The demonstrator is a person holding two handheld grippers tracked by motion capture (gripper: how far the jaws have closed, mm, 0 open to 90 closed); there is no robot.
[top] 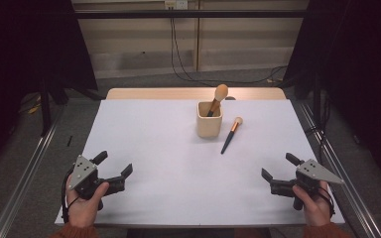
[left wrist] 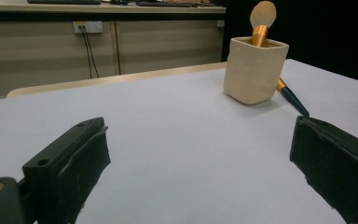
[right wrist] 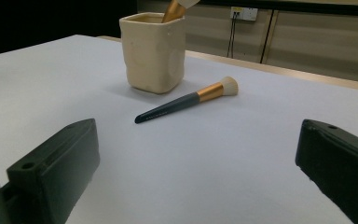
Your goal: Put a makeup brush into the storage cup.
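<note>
gaping wide, both claws (top: 113, 164) (top: 278, 166) hold nothing

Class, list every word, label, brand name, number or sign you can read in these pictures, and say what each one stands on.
None can be read.
Loose brush: faint pale marks near the handle tip, too small to read.
Cream cup: raised bumps, no lettering.
Brush in the cup: no print visible.
Left gripper and right gripper: no markings legible.
Wall socket: blurred.

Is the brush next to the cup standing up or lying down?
Lying down. The brush rests flat on the table beside the cup, apart from it, bristles pointing away from both tongs.
</note>
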